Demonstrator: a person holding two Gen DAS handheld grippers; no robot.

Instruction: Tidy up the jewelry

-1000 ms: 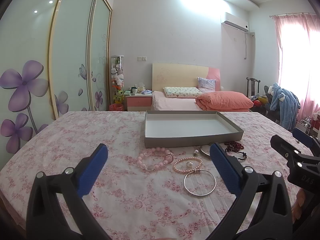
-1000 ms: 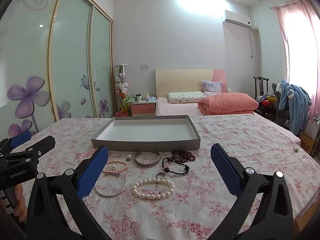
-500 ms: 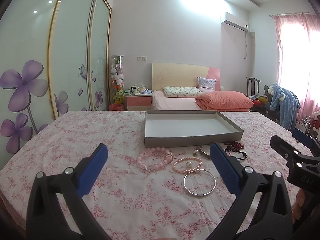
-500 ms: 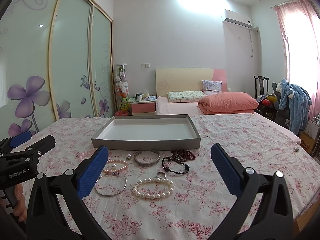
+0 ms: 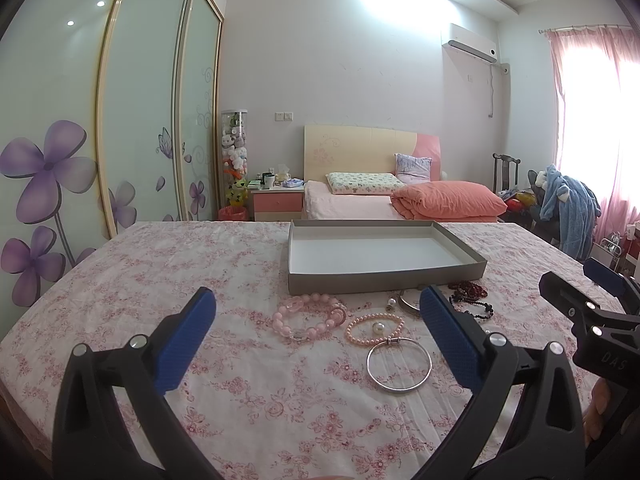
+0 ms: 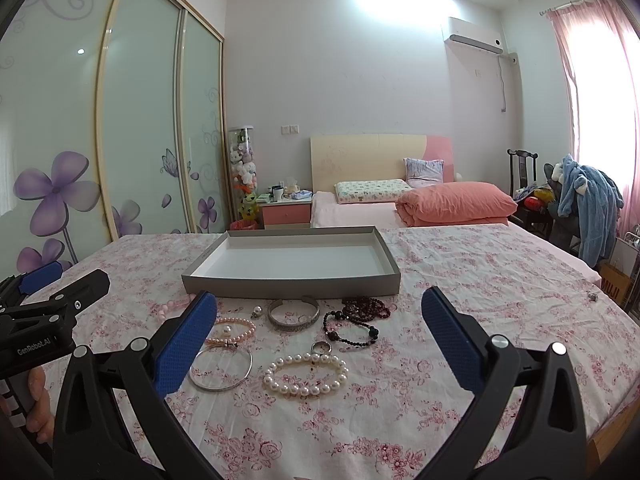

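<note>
An empty grey tray (image 5: 440,278) (image 6: 288,286) lies on a floral tablecloth. In front of it lie a pink bead bracelet (image 5: 308,318), a small pink pearl bracelet (image 5: 374,326) (image 6: 234,330), a silver bangle (image 5: 400,364) (image 6: 222,368), a white pearl bracelet (image 6: 306,374), a silver cuff (image 6: 294,314), a ring (image 6: 322,347) and dark bead strands (image 6: 360,316) (image 5: 468,298). My left gripper (image 5: 316,328) is open above the pink bracelets, holding nothing. My right gripper (image 6: 320,332) is open over the ring and pearls, also holding nothing.
The tablecloth (image 5: 160,280) covers a wide table whose right edge (image 6: 616,412) is near. Behind stand a bed (image 5: 400,200), a nightstand (image 5: 276,200), sliding wardrobe doors (image 5: 140,120) and a chair with clothes (image 5: 568,204). A hand (image 6: 38,404) holds the left gripper's handle.
</note>
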